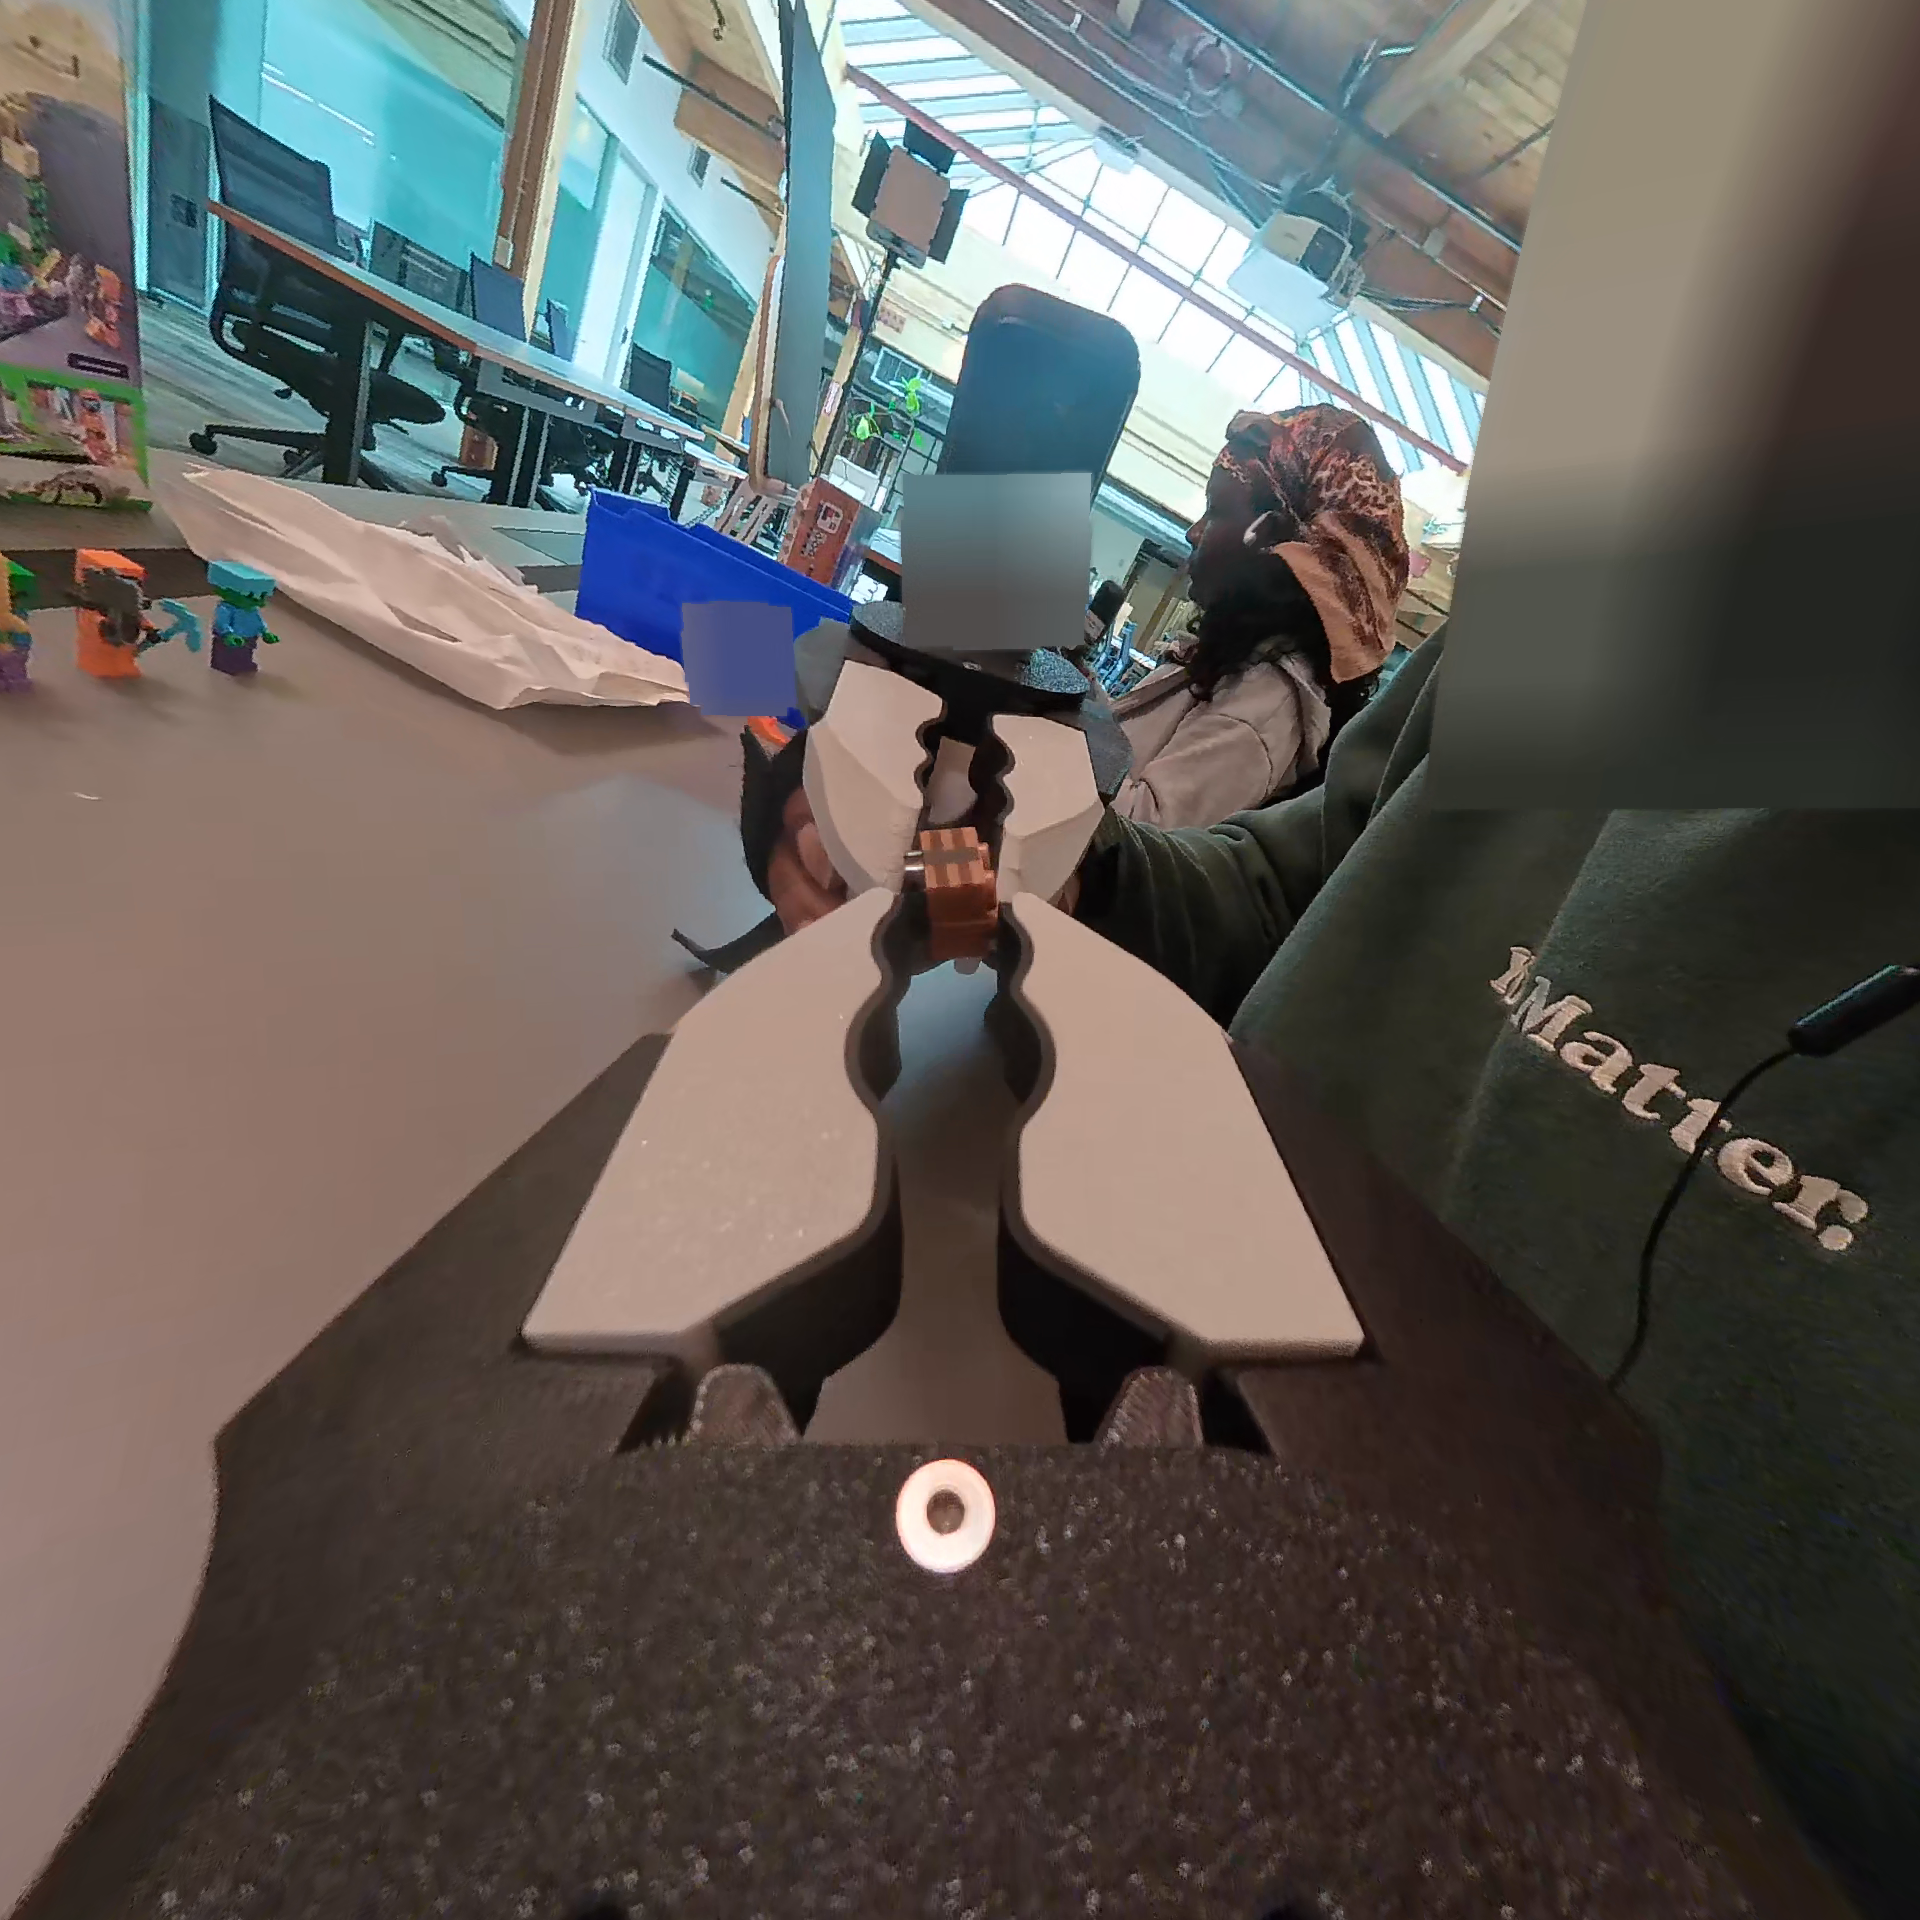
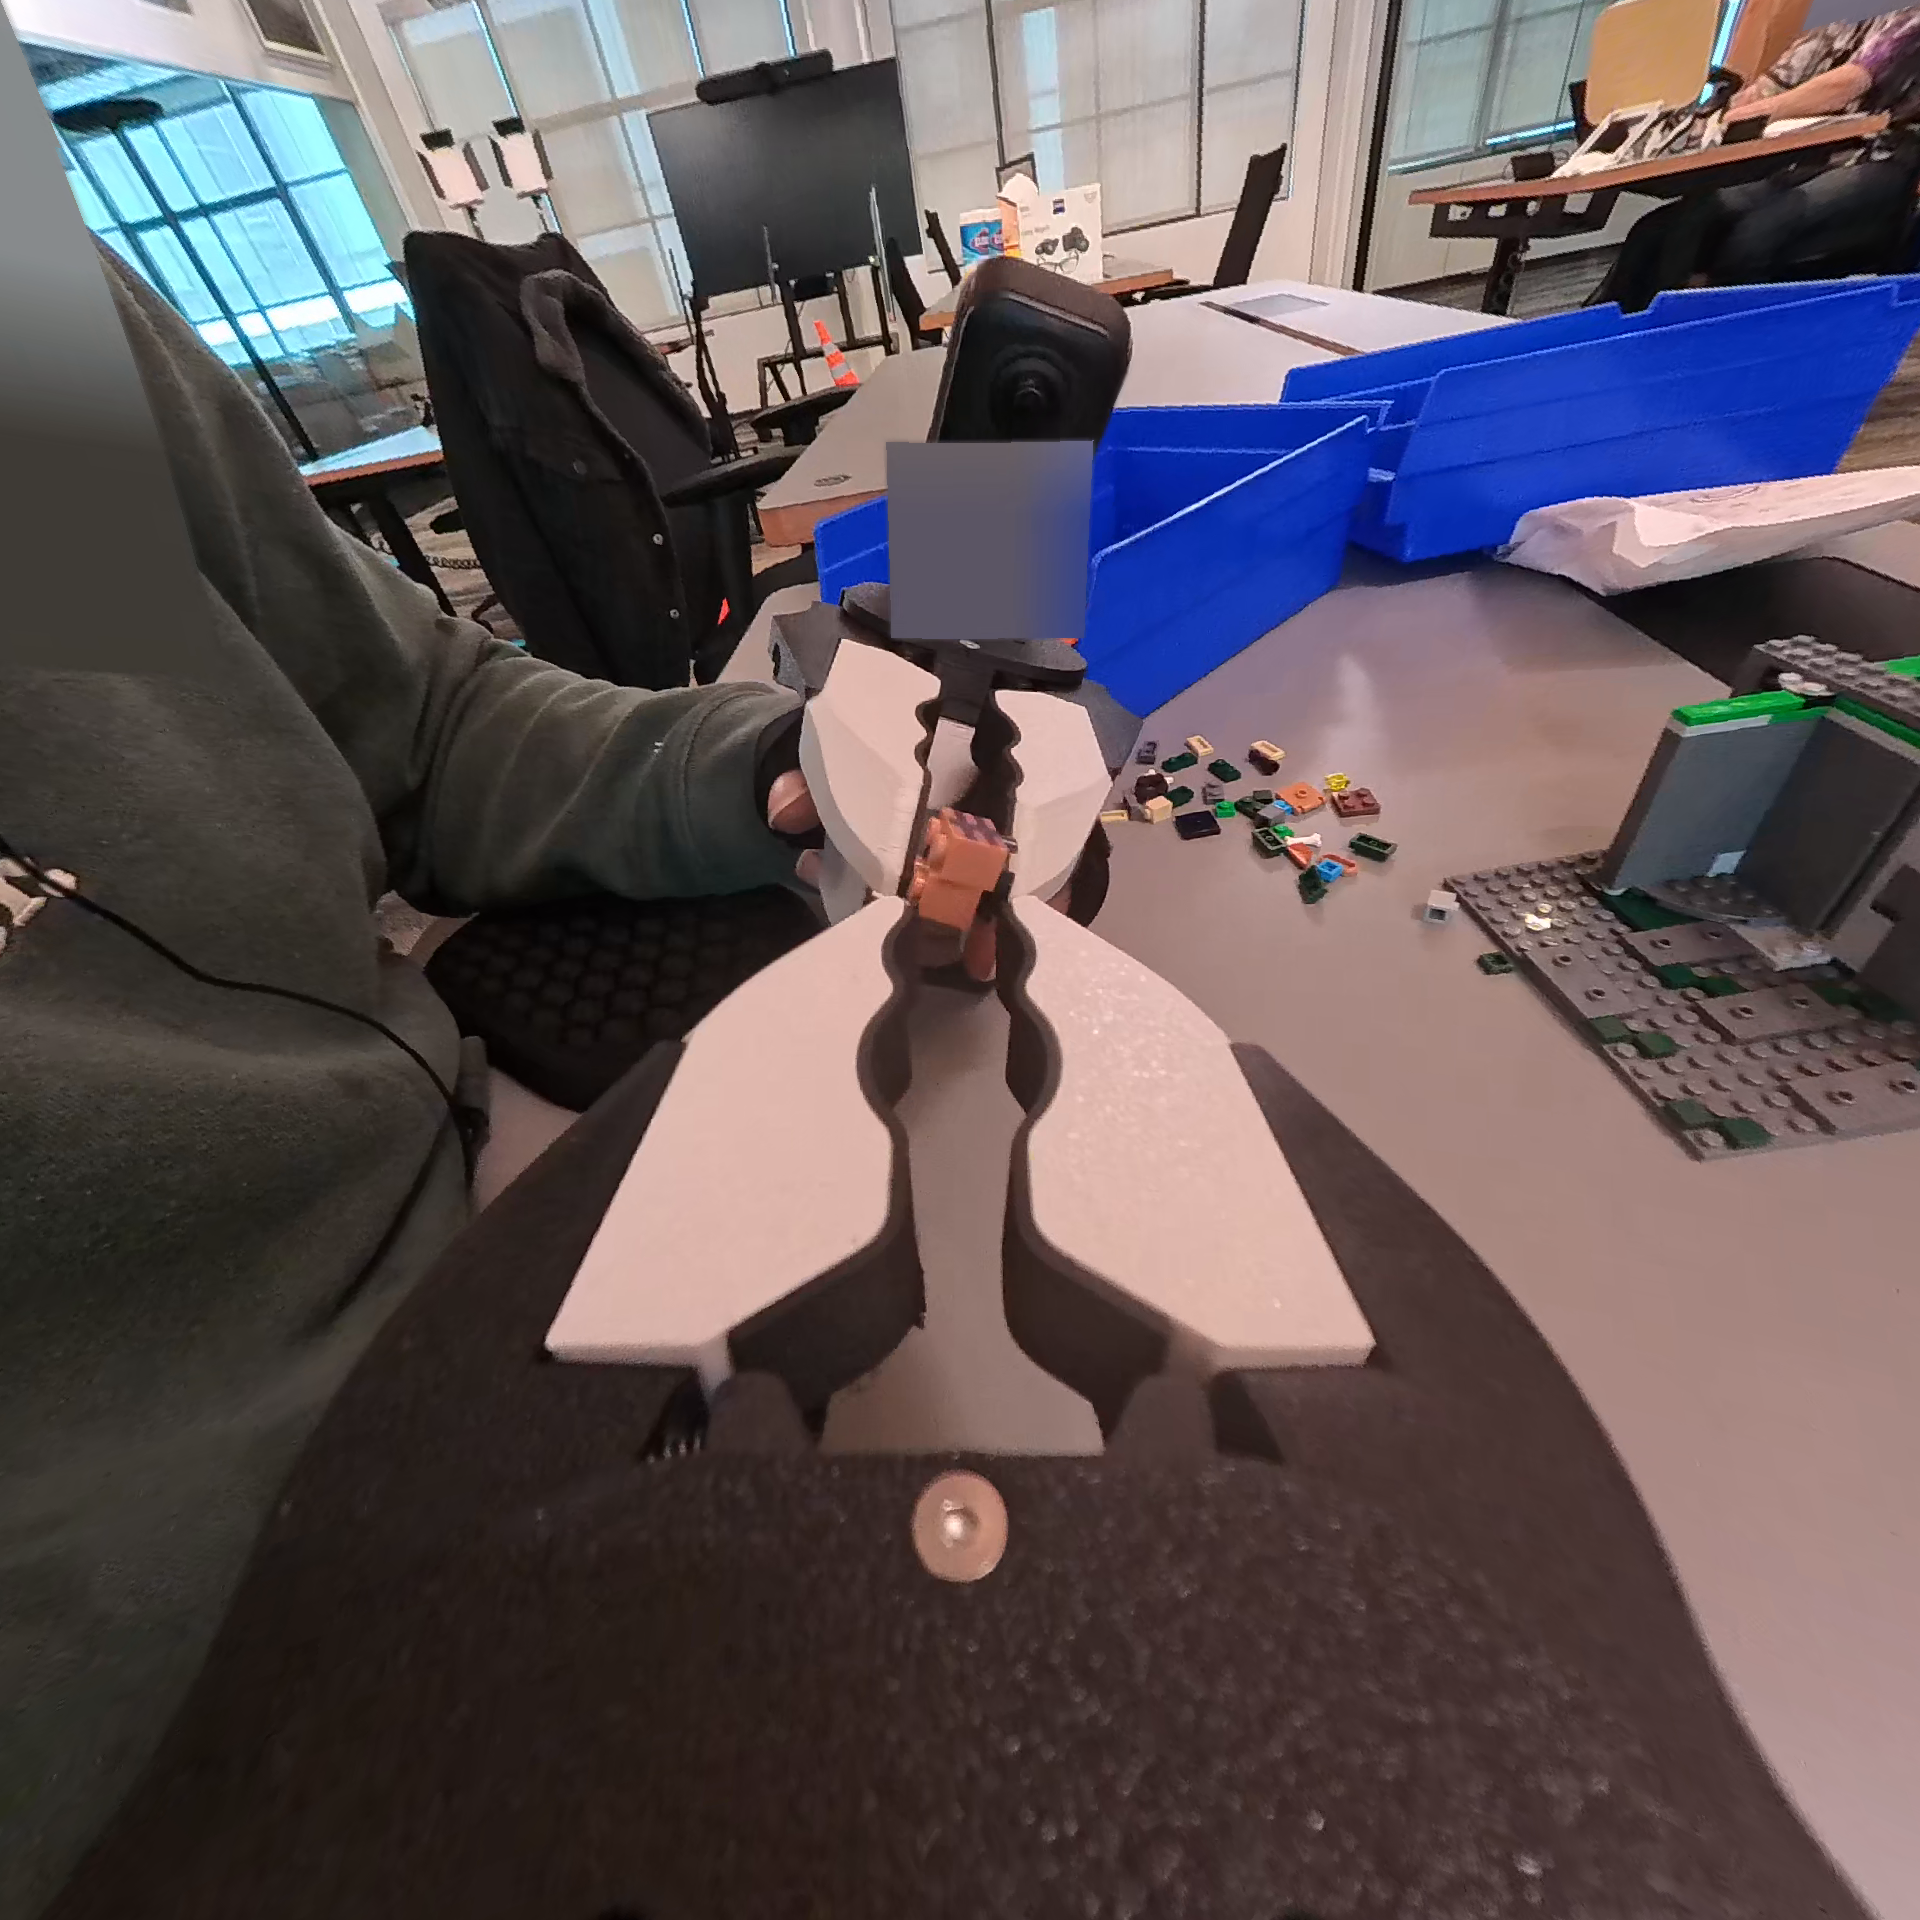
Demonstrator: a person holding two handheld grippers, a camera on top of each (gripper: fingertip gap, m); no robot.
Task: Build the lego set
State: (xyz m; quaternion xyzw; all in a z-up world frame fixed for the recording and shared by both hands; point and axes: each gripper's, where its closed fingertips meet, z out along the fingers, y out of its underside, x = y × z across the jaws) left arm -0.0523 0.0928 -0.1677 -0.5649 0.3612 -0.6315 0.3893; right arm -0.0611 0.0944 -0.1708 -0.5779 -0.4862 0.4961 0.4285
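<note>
A small orange and brown lego figure (image 1: pixel 957 902) is held in the air between my two grippers, which face each other tip to tip. In the left wrist view my left gripper (image 1: pixel 951 928) is shut on the figure's near end, and the right gripper (image 1: pixel 958 831) closes on its striped far end. In the right wrist view my right gripper (image 2: pixel 951 940) is shut on the figure (image 2: pixel 954 883), which is tilted, and the left gripper (image 2: pixel 961 800) grips it from the far side. A partly built grey and green lego structure (image 2: pixel 1745 831) stands on a grey studded baseplate (image 2: pixel 1662 1049) at the right.
Several loose small pieces (image 2: pixel 1262 810) lie on the grey table (image 2: pixel 1351 1247). Blue bins (image 2: pixel 1247 520) and a white paper bag (image 2: pixel 1714 525) are behind them. Three minifigures (image 1: pixel 114 623), the set's box (image 1: pixel 68 260) and white paper (image 1: pixel 416 603) are at the left. My left and right fingertips are right by each other. From either gripper's tips it is about 20 centimetres to the grey studded baseplate (image 2: pixel 1662 1049).
</note>
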